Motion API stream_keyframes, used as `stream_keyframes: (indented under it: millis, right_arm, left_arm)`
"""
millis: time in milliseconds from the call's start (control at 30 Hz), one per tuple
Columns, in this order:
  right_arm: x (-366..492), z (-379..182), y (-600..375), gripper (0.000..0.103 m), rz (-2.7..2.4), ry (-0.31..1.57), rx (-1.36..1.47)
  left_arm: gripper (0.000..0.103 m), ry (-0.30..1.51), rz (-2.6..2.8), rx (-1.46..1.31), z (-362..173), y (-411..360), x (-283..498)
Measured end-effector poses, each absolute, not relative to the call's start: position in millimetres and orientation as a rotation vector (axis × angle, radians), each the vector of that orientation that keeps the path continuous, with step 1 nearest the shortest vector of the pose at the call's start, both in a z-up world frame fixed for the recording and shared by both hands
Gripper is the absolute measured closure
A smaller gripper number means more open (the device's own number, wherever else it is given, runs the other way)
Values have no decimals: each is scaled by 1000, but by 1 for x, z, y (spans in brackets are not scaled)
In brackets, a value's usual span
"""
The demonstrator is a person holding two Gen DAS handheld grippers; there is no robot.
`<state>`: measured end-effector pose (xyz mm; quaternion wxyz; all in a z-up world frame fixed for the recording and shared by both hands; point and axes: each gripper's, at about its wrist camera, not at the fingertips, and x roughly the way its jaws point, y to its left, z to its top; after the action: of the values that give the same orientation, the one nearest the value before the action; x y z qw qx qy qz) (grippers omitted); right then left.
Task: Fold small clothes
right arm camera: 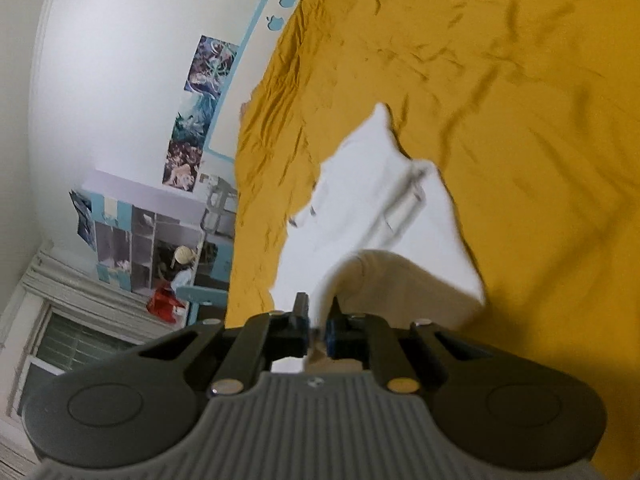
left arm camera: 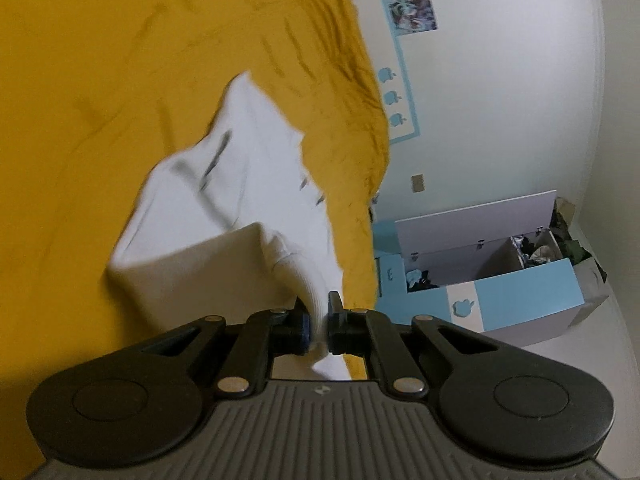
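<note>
Mustard-yellow bed sheet (left arm camera: 100, 120): matt woven cloth, heavily creased toward its edge. White garment (left arm camera: 224, 184): soft matt knit with a finely ribbed cuff (left arm camera: 308, 288), pinched between the fingers of the left claw (left arm camera: 318, 326), and its plainer hem in the right claw (right arm camera: 318, 330). Both claws are matt black plastic with shiny metal pivot pins, on grey ridged plastic housings; the storage box (left arm camera: 520, 296) has smooth, faintly glossy panels.

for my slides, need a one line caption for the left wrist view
Left gripper shut on a white garment, lifting its edge off the yellow bedsheet.
</note>
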<state>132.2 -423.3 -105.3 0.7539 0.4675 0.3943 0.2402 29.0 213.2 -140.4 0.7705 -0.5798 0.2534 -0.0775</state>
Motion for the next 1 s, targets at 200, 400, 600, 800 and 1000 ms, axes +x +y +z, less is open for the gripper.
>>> stream_keyframes:
  millis: [200, 400, 600, 800, 1000]
  right_arm:
    - [222, -99, -395, 100, 513, 830, 1002]
    - [318, -101, -363, 100, 478, 810, 977]
    - [404, -129, -338, 100, 400, 839, 919]
    - [441, -156, -325, 48, 136, 822, 798]
    - [400, -139, -339, 48, 291, 812, 846]
  left_arm:
    - [96, 525, -195, -1183, -122, 239, 110]
    - [96, 546, -178, -1171, -127, 262, 180]
    - [96, 612, -125, -1132, -152, 278, 241]
    - [90, 658, 21, -1135, -174, 298, 270]
    - [75, 579, -84, -975, -121, 283, 208]
